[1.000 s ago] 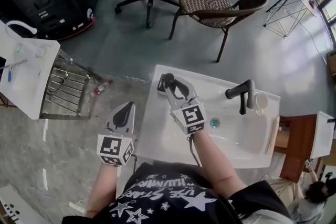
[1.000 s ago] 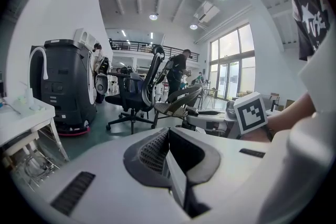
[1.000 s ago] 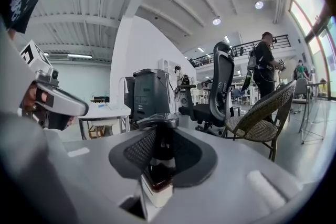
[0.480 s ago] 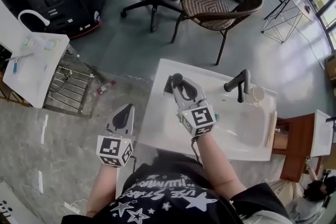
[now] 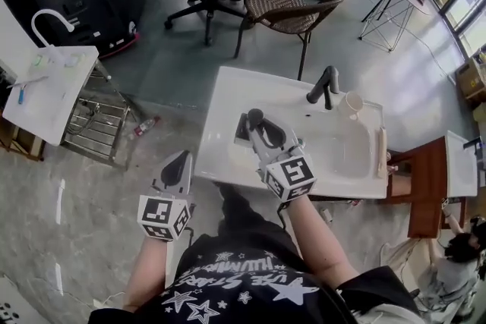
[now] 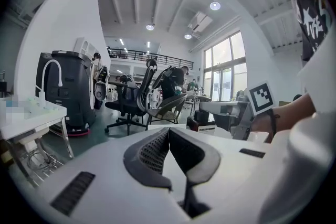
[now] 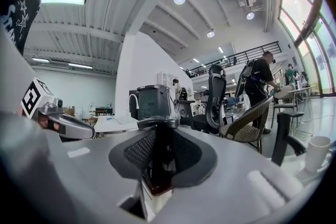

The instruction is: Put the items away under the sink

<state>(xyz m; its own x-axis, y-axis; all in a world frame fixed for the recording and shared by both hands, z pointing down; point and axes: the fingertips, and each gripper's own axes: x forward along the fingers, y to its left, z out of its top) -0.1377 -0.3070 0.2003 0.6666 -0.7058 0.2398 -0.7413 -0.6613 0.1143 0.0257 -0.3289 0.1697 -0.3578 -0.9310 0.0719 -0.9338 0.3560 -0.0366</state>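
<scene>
Over the near left part of a white sink (image 5: 228, 87), a person's right gripper (image 5: 257, 129) is clamped on a dark bottle (image 7: 156, 170). The left gripper (image 5: 179, 163), jaws together on nothing, hangs just left of the basin. The step in hand appears to be carrying the bottle down to the space under the sink. Doing it well likely means keeping the bottle upright, clearing the basin's near edge, and leaving the empty left gripper free for any door. The basin hides that space from the head view. Only the right gripper view shows the bottle's flat black cap and pale label between the pads. The head view alone shows both grippers against the basin, with the black faucet (image 5: 325, 85) and a cup (image 5: 351, 102) on the far side.
</scene>
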